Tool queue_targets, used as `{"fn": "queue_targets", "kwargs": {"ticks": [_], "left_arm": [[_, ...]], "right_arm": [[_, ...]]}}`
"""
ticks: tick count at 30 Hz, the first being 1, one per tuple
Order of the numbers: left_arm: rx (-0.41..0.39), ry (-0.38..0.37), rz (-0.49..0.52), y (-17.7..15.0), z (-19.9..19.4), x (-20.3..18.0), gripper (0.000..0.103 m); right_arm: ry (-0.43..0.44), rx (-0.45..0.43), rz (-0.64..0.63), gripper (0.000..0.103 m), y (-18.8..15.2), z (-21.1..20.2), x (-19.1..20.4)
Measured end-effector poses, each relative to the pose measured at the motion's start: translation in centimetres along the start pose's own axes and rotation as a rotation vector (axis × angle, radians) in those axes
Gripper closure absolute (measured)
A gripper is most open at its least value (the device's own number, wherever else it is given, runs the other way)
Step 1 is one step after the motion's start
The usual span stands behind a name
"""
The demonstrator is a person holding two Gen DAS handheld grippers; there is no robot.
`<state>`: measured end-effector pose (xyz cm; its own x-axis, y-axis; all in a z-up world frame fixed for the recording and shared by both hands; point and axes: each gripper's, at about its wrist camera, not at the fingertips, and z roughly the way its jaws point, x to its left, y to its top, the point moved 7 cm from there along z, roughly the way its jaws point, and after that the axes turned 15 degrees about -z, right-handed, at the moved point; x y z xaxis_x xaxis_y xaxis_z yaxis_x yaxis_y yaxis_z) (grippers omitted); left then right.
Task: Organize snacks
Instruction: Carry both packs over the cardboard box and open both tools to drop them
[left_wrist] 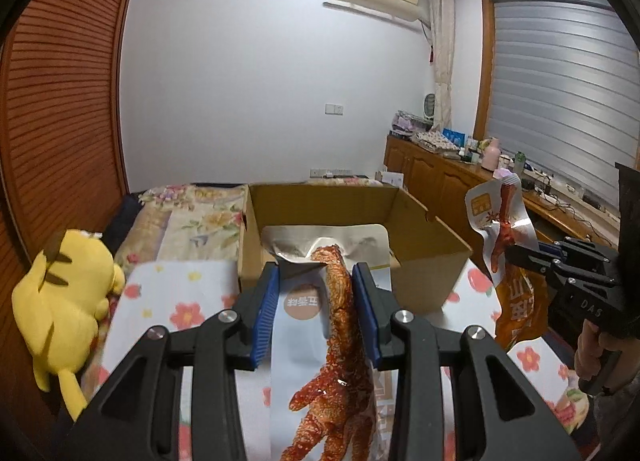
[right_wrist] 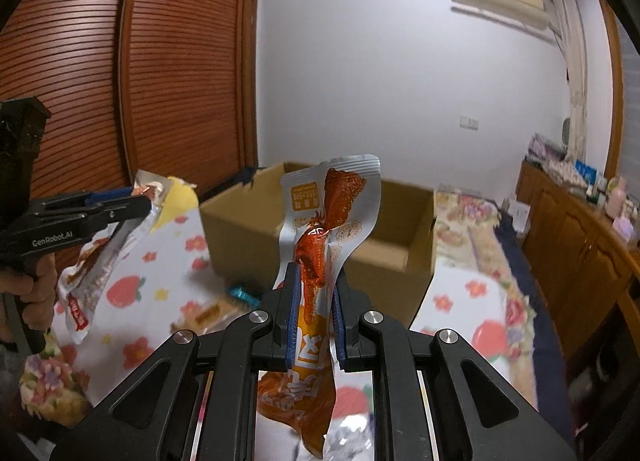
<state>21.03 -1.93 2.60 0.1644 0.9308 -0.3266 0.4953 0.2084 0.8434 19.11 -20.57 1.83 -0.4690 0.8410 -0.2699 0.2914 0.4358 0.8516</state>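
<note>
My left gripper (left_wrist: 316, 281) is shut on a silver chicken-foot snack packet (left_wrist: 332, 325) and holds it just in front of the open cardboard box (left_wrist: 424, 245) on the bed. My right gripper (right_wrist: 316, 281) is shut on a second, orange and silver chicken-foot packet (right_wrist: 320, 245), held above the bed short of the box (right_wrist: 240, 229). Each gripper shows in the other's view: the right one (left_wrist: 516, 257) with its packet (left_wrist: 504, 221) to the right of the box, the left one (right_wrist: 140, 201) with its packet (right_wrist: 96, 265) to the left.
A yellow plush toy (left_wrist: 68, 293) lies at the left of the flowered bedspread (left_wrist: 176, 301). More snack packets (right_wrist: 224, 309) lie on the bed before the box. A wooden wardrobe (right_wrist: 120, 81) stands at left, a cluttered wooden sideboard (left_wrist: 448, 169) at right.
</note>
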Motion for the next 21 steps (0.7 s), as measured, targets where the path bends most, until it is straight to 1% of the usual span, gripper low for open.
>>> {"fn": "queue_targets", "kwargs": {"ticks": [4,10,16,21], "left_arm": [[-0.020,0.000,0.011,2.6,1.7,0.0,0.068],[-0.017,0.002,0.006,5.7,4.9,0.2,0.067],[-0.007,0.011,0.026,7.7,8.6,-0.3,0.067],[-0.002,0.011,0.036,9.5,12.2,-0.9,0.067]], "right_arm": [[-0.005,-0.009,-0.009,0.091,1.9,1.2,-1.7],[0.005,-0.017,0.018,0.091,4.1,4.1,-4.4],[-0.009,-0.022,0.027,0.091,5.7,6.8,-6.6],[-0.020,-0.028,0.036,0.091,6.9,9.9,-8.5]]}}
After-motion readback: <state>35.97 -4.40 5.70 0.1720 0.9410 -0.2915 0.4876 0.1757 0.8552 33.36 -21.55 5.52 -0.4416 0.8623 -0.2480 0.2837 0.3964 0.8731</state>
